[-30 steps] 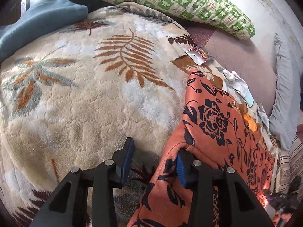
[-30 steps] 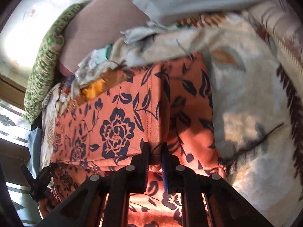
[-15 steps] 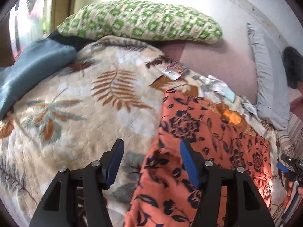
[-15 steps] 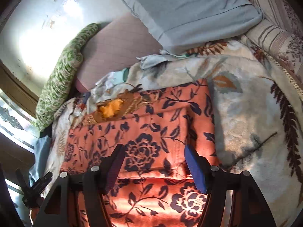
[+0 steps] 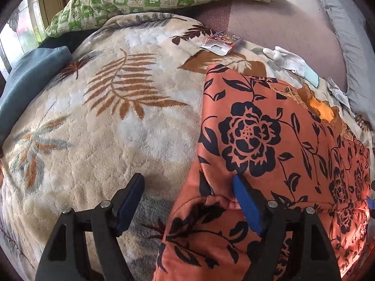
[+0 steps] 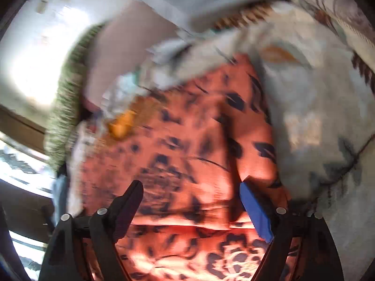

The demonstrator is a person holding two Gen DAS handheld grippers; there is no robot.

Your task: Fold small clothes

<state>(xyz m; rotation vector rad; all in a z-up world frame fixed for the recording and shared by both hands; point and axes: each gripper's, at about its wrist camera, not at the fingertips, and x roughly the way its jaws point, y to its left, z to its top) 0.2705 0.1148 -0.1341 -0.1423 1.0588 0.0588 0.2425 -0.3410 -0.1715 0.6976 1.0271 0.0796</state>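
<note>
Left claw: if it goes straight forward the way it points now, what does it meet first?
Probably the left edge of the orange floral garment, which lies just ahead of the open left claw, with the leaf-patterned blanket beside and beneath it. Depth is unclear.

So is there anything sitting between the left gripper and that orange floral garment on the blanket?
Nothing visible. The left gripper is open, and the edge of the orange floral garment already lies between its fingers on the leaf-print blanket. The foil packet and white cloth lie farther back, clear of it.
</note>
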